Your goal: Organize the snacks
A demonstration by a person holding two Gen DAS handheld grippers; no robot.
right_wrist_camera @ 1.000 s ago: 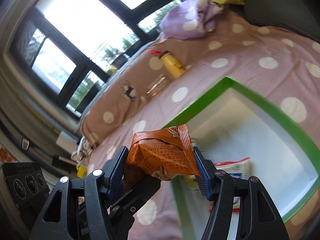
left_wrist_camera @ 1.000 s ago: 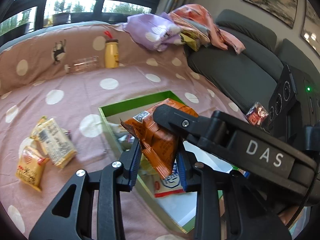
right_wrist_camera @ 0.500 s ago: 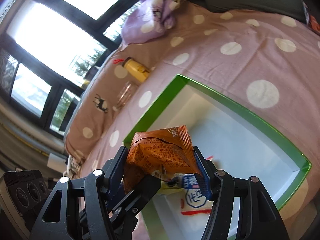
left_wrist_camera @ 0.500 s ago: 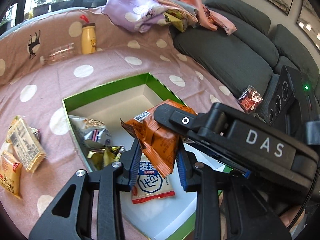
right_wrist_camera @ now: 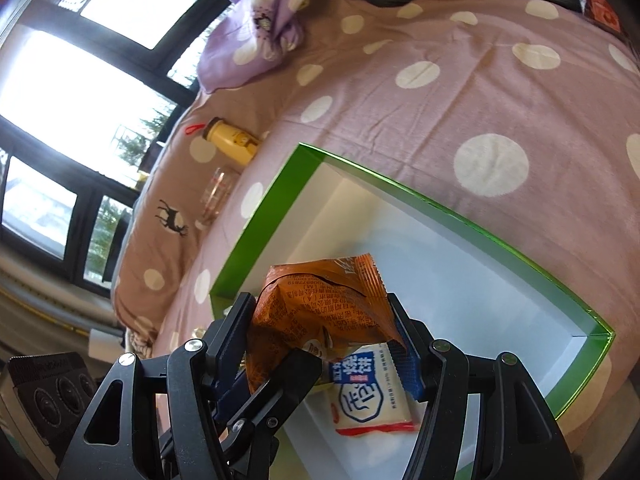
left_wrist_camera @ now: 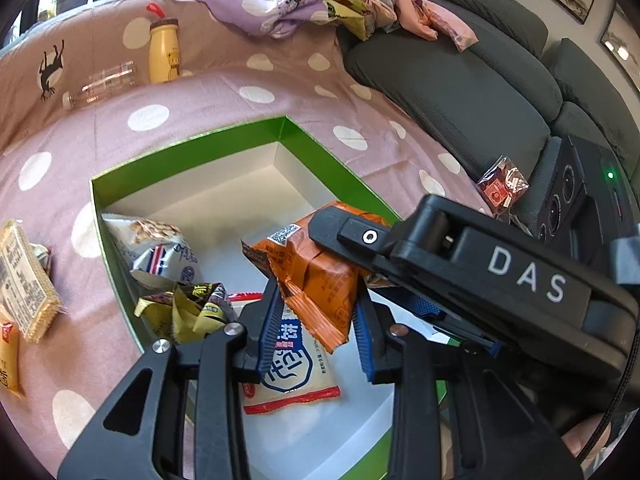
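Note:
An orange snack packet [left_wrist_camera: 320, 280] [right_wrist_camera: 320, 312] hangs above the green-rimmed white box [left_wrist_camera: 192, 148] [right_wrist_camera: 400, 192]. Both grippers are shut on it: my left gripper [left_wrist_camera: 316, 328] from one side, my right gripper [right_wrist_camera: 324, 344] across it. In the box lie a white-and-blue biscuit packet [left_wrist_camera: 292, 376] [right_wrist_camera: 372, 404], a peanut packet [left_wrist_camera: 156, 248] and a yellow-brown packet [left_wrist_camera: 188, 312]. The right gripper's body [left_wrist_camera: 480, 272] crosses the left wrist view.
Loose packets lie on the polka-dot cover left of the box [left_wrist_camera: 24, 280]. A red packet [left_wrist_camera: 502, 188] sits by the grey sofa [left_wrist_camera: 460, 92]. A yellow bottle [left_wrist_camera: 163, 52] and a clear glass bottle [left_wrist_camera: 100, 84] are at the back, with a clothes pile [left_wrist_camera: 304, 4].
Both grippers have carried the orange packet from the box's near edge to over its interior. More of the box's contents have come into view.

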